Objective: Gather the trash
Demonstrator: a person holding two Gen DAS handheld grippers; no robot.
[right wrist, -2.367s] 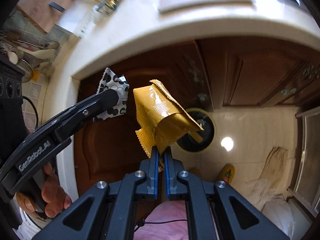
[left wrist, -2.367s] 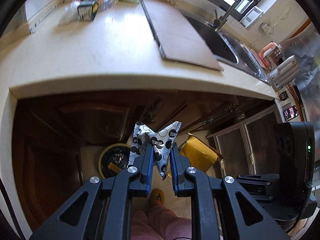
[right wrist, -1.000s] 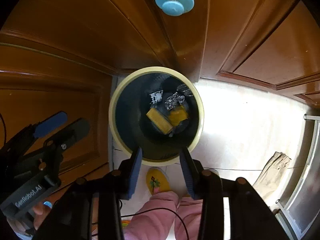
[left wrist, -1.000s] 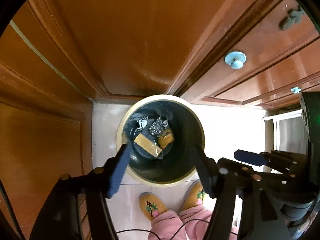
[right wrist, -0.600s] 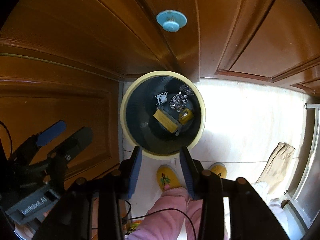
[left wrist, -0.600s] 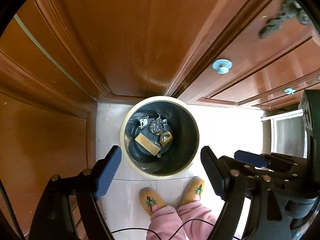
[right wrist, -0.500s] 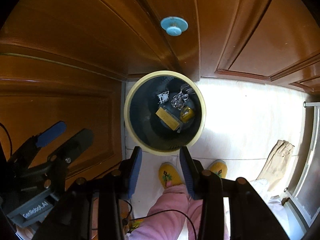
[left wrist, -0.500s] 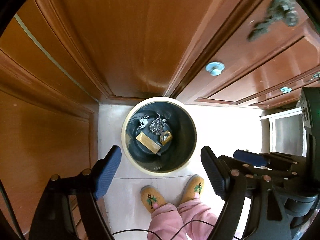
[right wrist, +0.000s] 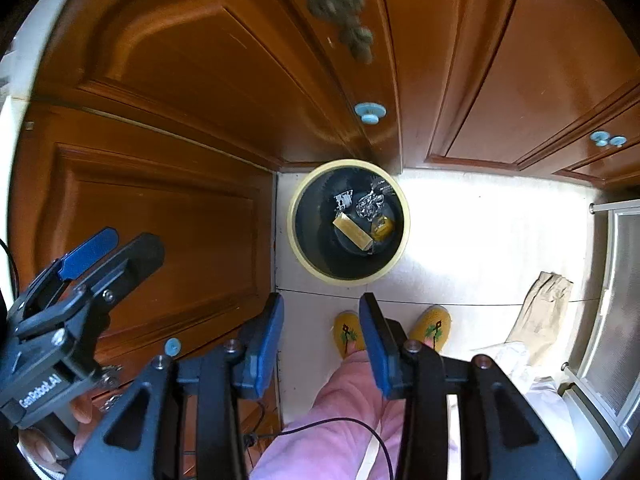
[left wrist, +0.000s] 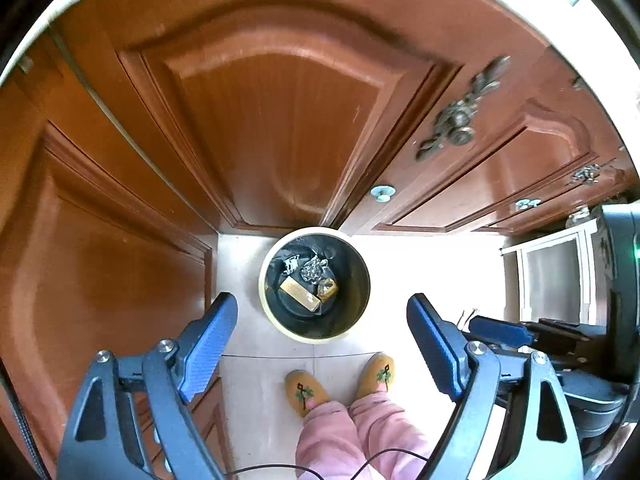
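A cream-rimmed black trash bin [left wrist: 262,292] [right wrist: 348,282] stands on the pale floor against the wooden cabinets. Inside lie a yellow wrapper [left wrist: 300,294] [right wrist: 352,232], a black-and-white dotted wrapper [left wrist: 291,264] [right wrist: 343,200], crumpled foil [left wrist: 314,270] [right wrist: 370,204] and a small yellow piece [left wrist: 327,288] [right wrist: 382,227]. My left gripper [left wrist: 322,312] [right wrist: 128,242] hangs high above the bin, its jaws opening wide with nothing between them. My right gripper [right wrist: 321,304] [left wrist: 500,328] is beside it, also above the bin, open and empty.
Brown cabinet doors [left wrist: 280,120] with blue knobs [right wrist: 370,113] surround the bin. The person's feet in yellow slippers [left wrist: 304,392] and pink trousers [right wrist: 340,420] stand just in front of it. A brown paper bag [right wrist: 540,312] lies on the floor at right.
Both grippers have risen well away from the bin, which now looks smaller. The left jaws have spread wider. The wrappers held earlier now lie in the bin.
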